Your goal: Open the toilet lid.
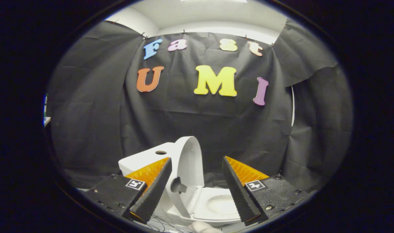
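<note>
A small white toilet [213,207] stands just ahead of and below my fingers. Its lid [189,161] is raised upright and rests back toward the white tank [145,160], which has a round hole on top. The seat and bowl lie uncovered between the two fingers. My gripper [197,165] is open, held a little above the toilet, and nothing is between its fingers. The left finger [156,191] crosses in front of the tank and the lid's lower edge; the right finger [237,191] is beside the seat.
A black cloth wall hangs close behind the toilet and wraps around both sides. A white ceiling shows above it. Thin dark cables lie on the pale surface in front of the toilet base, next to a pale gloved fingertip [203,227].
</note>
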`<state>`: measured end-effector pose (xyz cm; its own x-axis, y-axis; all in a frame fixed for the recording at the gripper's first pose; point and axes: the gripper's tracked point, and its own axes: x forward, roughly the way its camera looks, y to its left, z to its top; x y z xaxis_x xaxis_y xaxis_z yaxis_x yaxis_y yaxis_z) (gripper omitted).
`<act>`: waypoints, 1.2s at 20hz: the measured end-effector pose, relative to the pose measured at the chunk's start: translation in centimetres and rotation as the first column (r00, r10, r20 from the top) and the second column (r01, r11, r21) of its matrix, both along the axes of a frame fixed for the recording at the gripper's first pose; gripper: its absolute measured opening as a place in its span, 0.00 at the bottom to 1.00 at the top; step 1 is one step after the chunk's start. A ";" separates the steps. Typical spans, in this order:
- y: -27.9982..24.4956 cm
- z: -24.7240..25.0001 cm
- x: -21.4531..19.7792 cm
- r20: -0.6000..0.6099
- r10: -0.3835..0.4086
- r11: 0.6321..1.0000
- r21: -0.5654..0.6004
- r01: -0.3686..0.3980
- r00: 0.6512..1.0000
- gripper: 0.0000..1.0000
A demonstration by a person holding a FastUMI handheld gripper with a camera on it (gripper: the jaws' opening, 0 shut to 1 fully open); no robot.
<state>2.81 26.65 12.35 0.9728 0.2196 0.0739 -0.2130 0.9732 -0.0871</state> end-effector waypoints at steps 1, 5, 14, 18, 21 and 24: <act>-1.4 0.0 -0.3 0.006 -0.005 1.000 0.011 0.005 1.000 0.99; -8.7 -1.0 -1.4 0.018 -0.071 0.997 0.042 0.070 0.997 1.00; -21.8 -7.1 -3.7 -0.037 -0.184 0.971 0.150 0.187 0.982 1.00; -24.8 -8.6 -5.4 -0.035 -0.202 0.965 0.162 0.205 0.979 0.99; -25.3 -9.1 -6.6 -0.013 -0.208 0.969 0.132 0.208 0.978 0.98; -24.6 -8.7 -7.8 0.024 -0.196 0.976 0.100 0.193 0.980 0.98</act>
<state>-4.99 2.05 3.68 0.9928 0.0166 0.1185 -0.0173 0.9998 0.0053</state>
